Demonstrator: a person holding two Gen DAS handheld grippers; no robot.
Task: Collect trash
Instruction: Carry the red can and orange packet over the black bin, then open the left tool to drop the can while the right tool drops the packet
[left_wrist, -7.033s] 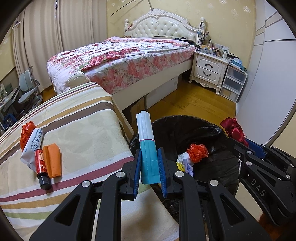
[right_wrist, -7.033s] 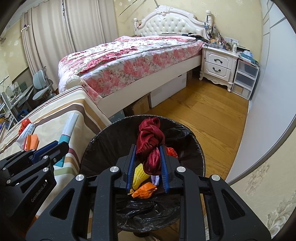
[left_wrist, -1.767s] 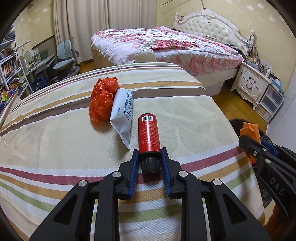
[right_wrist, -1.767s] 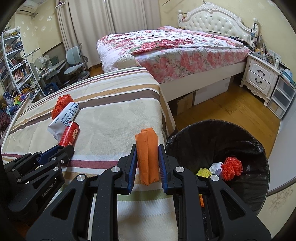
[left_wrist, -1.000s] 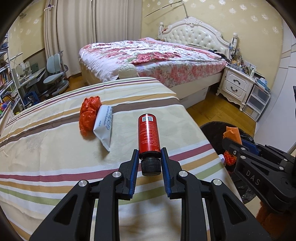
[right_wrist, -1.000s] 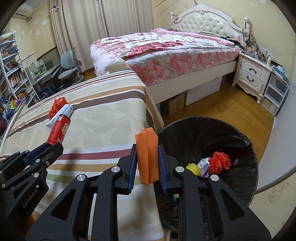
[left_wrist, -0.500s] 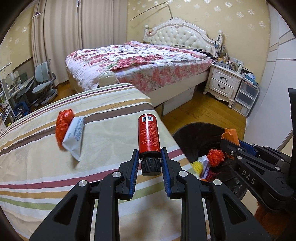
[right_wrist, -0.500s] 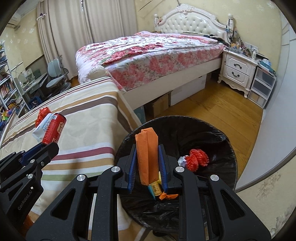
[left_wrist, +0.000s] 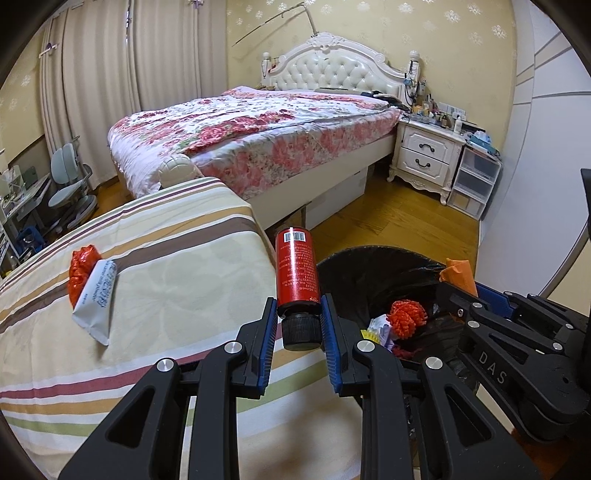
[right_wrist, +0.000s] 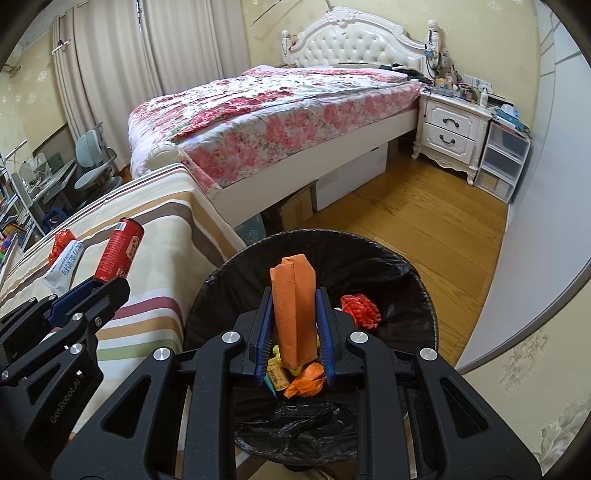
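While the left hand-held gripper (left_wrist: 298, 325) clamps a red bottle (left_wrist: 296, 272) by the neck just above its black cap, bottle base pointing away, it hangs over the edge of the striped bed (left_wrist: 155, 266) next to the trash bin (left_wrist: 373, 258). Right hand-held gripper (right_wrist: 292, 325) is clenched on a folded orange packet (right_wrist: 294, 306), held upright directly over the black-lined trash bin (right_wrist: 391, 266). Bin already holds a red mesh ball (right_wrist: 360, 310), a crumpled orange wrapper (right_wrist: 308, 382), yellow bits and other scraps too small to tell. Left on the striped bed: a white tube (left_wrist: 95, 308) lying touching a crumpled red bag (left_wrist: 82, 267), well apart from the bin. Floral bed (left_wrist: 258, 136), white nightstand (left_wrist: 428, 157) and wood floor (left_wrist: 406, 225) behind.
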